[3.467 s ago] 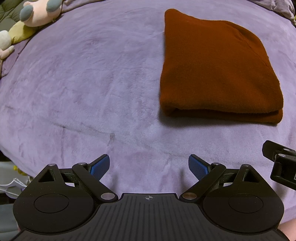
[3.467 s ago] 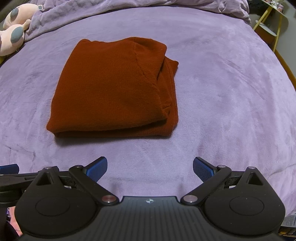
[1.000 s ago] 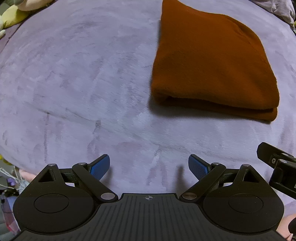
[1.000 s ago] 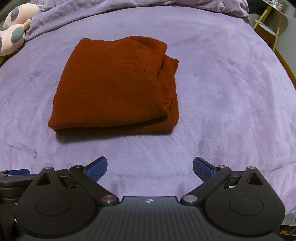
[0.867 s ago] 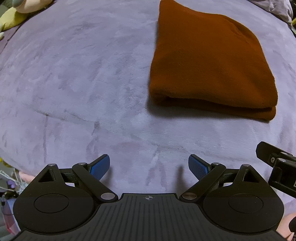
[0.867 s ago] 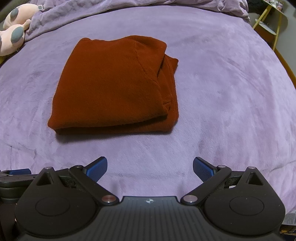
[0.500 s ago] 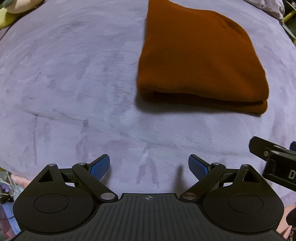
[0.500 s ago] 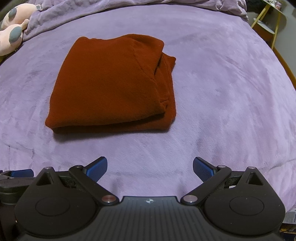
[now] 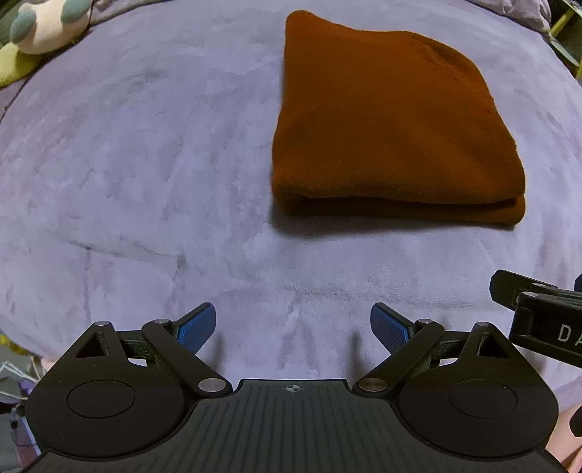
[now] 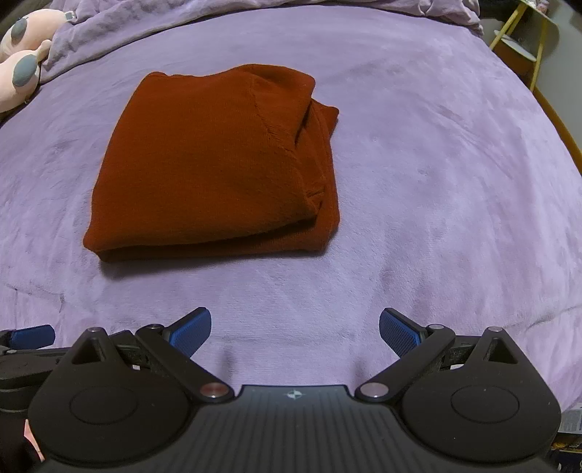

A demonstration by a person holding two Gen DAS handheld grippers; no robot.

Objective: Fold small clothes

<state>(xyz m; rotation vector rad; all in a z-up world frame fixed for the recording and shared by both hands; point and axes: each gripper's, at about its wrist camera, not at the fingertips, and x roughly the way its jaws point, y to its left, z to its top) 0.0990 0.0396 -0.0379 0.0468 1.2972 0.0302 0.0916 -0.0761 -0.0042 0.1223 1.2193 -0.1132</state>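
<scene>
A rust-brown knitted garment (image 9: pixel 393 123) lies folded into a thick square on the purple bed cover (image 9: pixel 138 152); in the right wrist view it (image 10: pixel 211 163) sits centre-left, with layered edges along its right side. My left gripper (image 9: pixel 293 329) is open and empty, above the cover in front of the garment's near left corner. My right gripper (image 10: pixel 294 331) is open and empty, in front of the garment's near edge. Neither touches the cloth. The right gripper's body (image 9: pixel 542 320) shows at the left wrist view's right edge.
A pink plush toy with grey spots (image 10: pixel 22 72) lies at the far left of the bed, also in the left wrist view (image 9: pixel 47 22). A crumpled purple duvet (image 10: pixel 254 11) lies along the back. A yellow-legged side table (image 10: pixel 523 40) stands beyond the right bed edge.
The left wrist view has tilted back up and shifted, so the garment sits lower and the plush toy is back in view. The right gripper barely moved. Both grippers stayed open.
</scene>
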